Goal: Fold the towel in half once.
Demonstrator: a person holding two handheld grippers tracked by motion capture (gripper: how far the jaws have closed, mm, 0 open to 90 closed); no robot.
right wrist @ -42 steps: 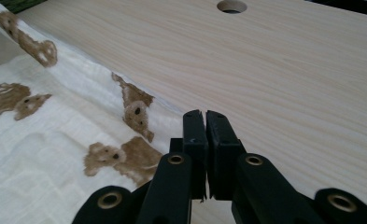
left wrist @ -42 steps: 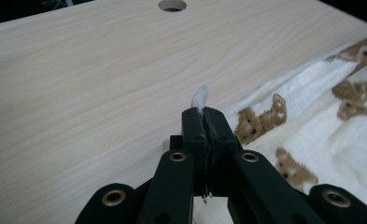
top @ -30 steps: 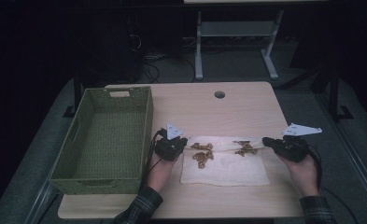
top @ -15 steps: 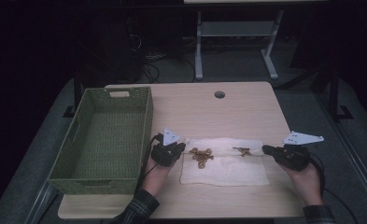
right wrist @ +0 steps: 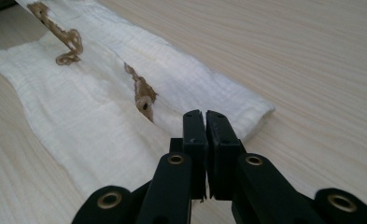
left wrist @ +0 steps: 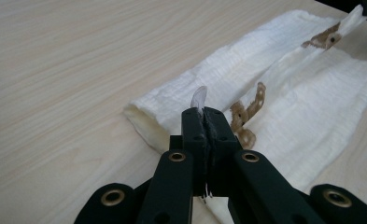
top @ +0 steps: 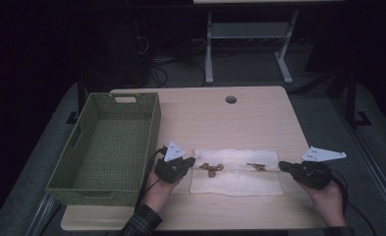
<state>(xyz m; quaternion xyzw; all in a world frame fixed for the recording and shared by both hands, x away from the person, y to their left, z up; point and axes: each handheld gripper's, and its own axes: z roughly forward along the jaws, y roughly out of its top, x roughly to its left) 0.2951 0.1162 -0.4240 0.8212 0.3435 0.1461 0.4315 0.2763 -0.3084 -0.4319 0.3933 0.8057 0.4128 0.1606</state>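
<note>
A white cloth [top: 239, 181] with brown embroidered patches [top: 211, 169] lies on the near part of the wooden table [top: 230, 123], partly folded along its length. My left gripper [top: 191, 161] is shut on the cloth's left end; in the left gripper view a tip of cloth [left wrist: 199, 98] pokes up between the closed jaws of that gripper [left wrist: 203, 114]. At the right end my right gripper [top: 282, 166] is shut on the fold, and in the right gripper view [right wrist: 204, 116] the cloth [right wrist: 78, 121] runs straight into its closed jaws. A raised crease stretches between the two grippers.
A green woven basket [top: 151, 129] stands empty at the table's left, close beside my left hand. A round cable hole [top: 231, 100] sits near the far edge. Bare tabletop stretches beyond the cloth. A desk frame [top: 249, 44] stands on the floor behind.
Both hands have drawn back toward the near edge of the table, each keeping its pinch on the cloth, so the held edge has come over the lower part of the cloth.
</note>
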